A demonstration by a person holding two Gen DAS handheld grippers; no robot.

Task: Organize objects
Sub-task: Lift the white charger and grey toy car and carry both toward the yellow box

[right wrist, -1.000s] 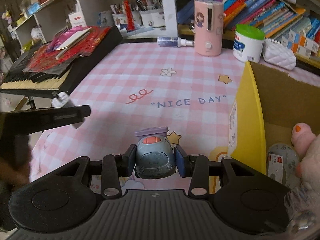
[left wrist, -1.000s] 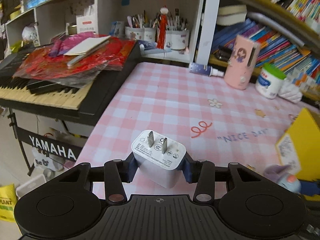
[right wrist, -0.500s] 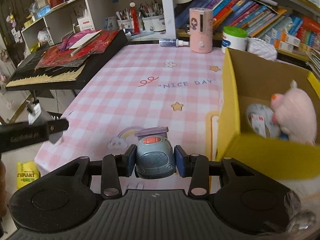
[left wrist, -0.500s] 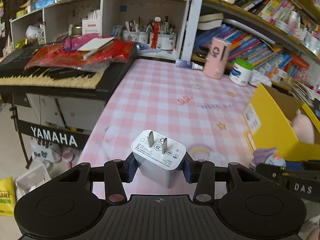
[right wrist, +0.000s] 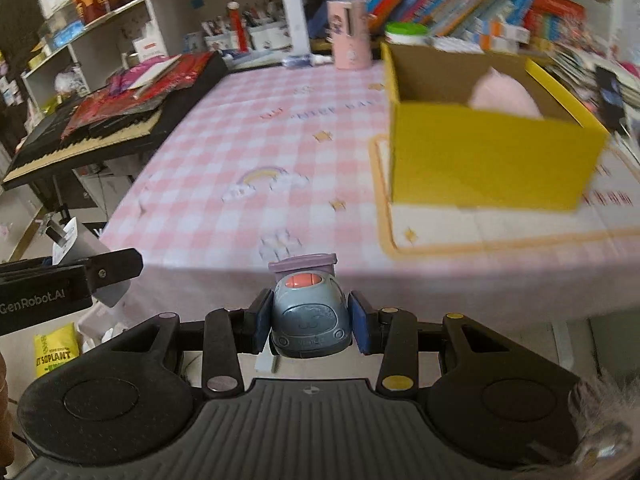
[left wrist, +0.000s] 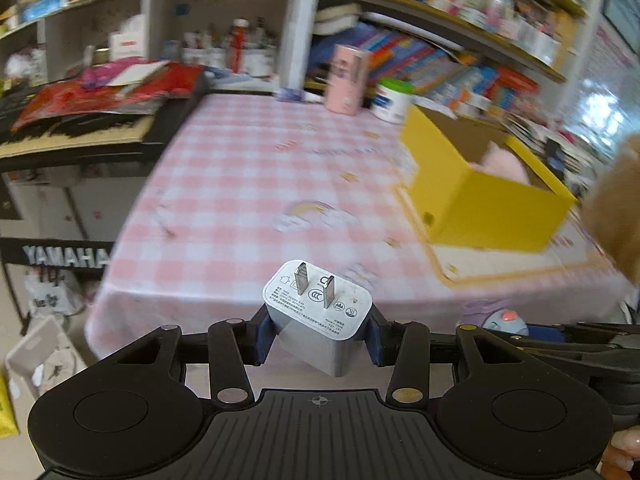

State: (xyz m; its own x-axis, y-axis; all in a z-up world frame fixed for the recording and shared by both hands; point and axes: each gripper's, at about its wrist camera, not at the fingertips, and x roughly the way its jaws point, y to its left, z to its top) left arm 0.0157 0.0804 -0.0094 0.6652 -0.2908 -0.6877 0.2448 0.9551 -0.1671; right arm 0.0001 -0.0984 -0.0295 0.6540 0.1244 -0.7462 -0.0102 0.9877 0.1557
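My left gripper [left wrist: 318,334] is shut on a white wall charger [left wrist: 318,314], its two metal prongs pointing up and forward. My right gripper [right wrist: 309,322] is shut on a small blue-grey toy car [right wrist: 308,316] with an orange button and a purple top. Both are held off the near edge of the pink checked table [right wrist: 288,148]. An open yellow box [right wrist: 484,152] stands on the table's right side with a pink plush toy [right wrist: 506,94] inside. The toy car [left wrist: 500,316] also shows low right in the left wrist view, and the charger [right wrist: 76,246] at the left of the right wrist view.
A black keyboard [left wrist: 76,128] piled with red bags and papers stands left of the table. A pink dispenser [right wrist: 348,36] and a white jar [left wrist: 390,98] stand at the far edge before bookshelves. A yellow-edged mat [right wrist: 472,236] lies under the box. A hand [left wrist: 618,450] is at the corner.
Both grippers have drawn back from over the table to beyond its near edge, each keeping its object. The yellow box now sits farther ahead and the view is blurred.
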